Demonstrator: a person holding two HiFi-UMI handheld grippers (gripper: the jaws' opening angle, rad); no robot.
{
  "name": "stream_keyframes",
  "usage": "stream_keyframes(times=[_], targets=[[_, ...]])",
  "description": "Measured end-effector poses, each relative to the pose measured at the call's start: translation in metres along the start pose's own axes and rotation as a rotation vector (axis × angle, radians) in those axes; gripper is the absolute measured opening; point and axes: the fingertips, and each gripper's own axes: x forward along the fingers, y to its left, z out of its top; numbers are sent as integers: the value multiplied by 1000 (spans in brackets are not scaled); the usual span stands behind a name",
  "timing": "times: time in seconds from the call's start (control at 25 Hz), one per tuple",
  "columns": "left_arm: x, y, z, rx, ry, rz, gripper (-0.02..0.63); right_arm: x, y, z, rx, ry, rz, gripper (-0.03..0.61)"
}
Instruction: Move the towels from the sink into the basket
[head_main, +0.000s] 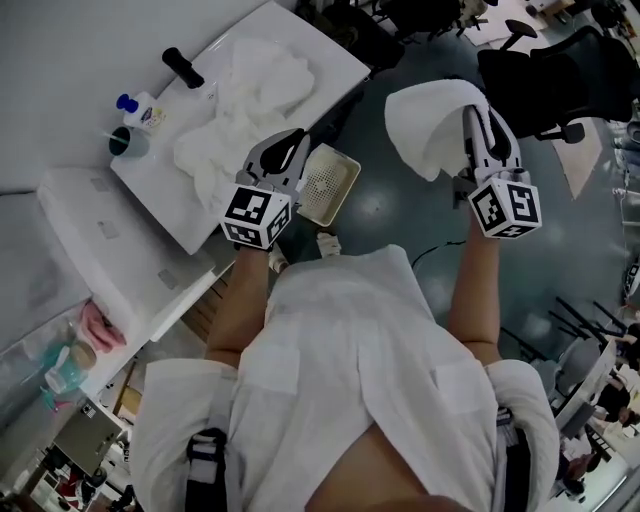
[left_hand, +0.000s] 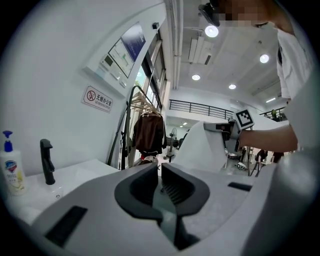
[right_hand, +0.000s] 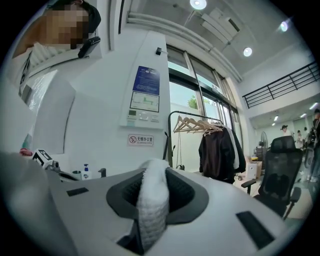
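Several white towels (head_main: 240, 110) lie crumpled in the white sink (head_main: 330, 50) at the upper left. A cream perforated basket (head_main: 325, 185) sits just below the sink's near edge. My left gripper (head_main: 288, 138) hovers at that edge between the towels and the basket; its jaws (left_hand: 160, 167) are shut with nothing in them. My right gripper (head_main: 475, 115) is raised over the floor to the right, apart from the sink, and is shut on a white towel (head_main: 430, 125). That towel's folded edge (right_hand: 152, 200) stands pinched between the pads and drapes leftward.
A black tap (head_main: 183, 68), a soap bottle (head_main: 140, 110) and a green cup (head_main: 128, 142) stand at the sink's far left. A black office chair (head_main: 560, 70) is at the upper right. A clothes rack with dark jackets (right_hand: 215, 145) stands beyond.
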Motion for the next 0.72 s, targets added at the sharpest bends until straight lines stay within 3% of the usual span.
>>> stream_keyframes(times=[0.28,0.72], targets=[[10,-5,-8,-6,16,-12,29,-15,-9,-52,34,105,-26,92],[-11,13,-7,-15,9,52,29,1,39,-110,75,220,95,92]])
